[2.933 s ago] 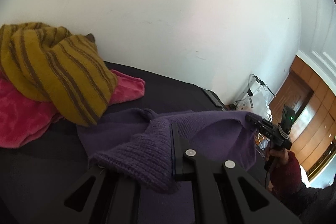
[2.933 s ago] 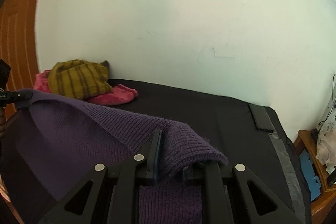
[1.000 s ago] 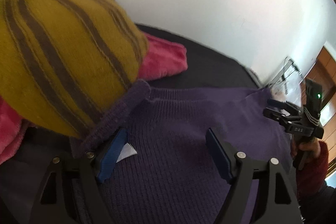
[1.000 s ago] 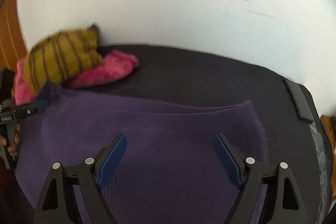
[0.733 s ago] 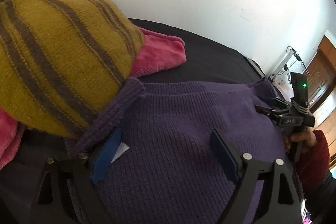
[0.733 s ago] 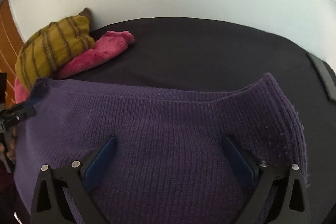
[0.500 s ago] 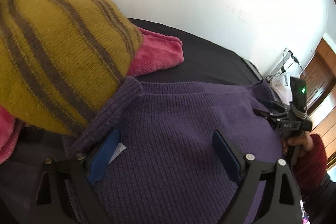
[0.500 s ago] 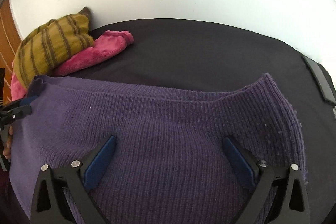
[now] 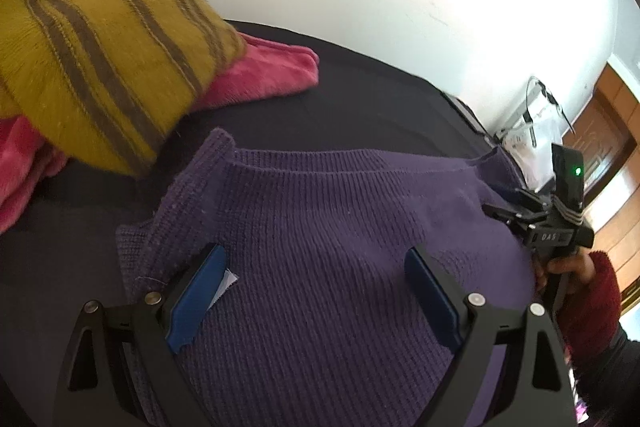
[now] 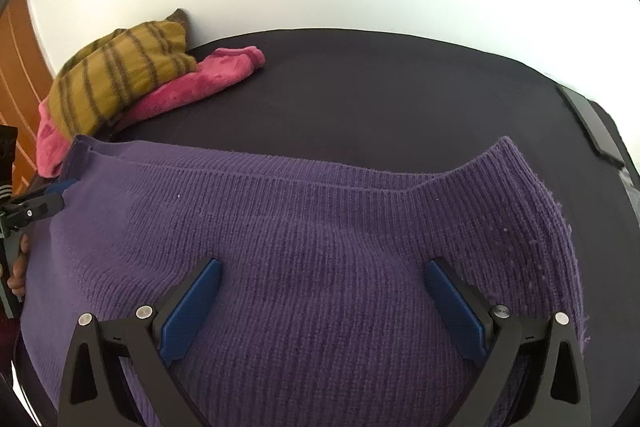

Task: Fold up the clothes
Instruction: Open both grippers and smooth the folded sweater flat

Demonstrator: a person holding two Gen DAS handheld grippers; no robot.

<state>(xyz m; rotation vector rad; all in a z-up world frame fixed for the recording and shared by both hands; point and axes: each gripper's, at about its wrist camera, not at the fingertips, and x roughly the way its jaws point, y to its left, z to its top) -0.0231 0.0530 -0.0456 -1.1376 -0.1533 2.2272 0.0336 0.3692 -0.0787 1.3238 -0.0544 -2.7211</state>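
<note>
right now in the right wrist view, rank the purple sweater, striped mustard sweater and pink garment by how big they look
1. purple sweater, by far the largest, though it lies nearest the camera.
2. striped mustard sweater.
3. pink garment; partly hidden under the mustard one, so this last ranking is unsure.

Both hand-held grippers [image 9: 312, 291] [image 10: 320, 299] wide apart, angled down, nothing gripped.
</note>
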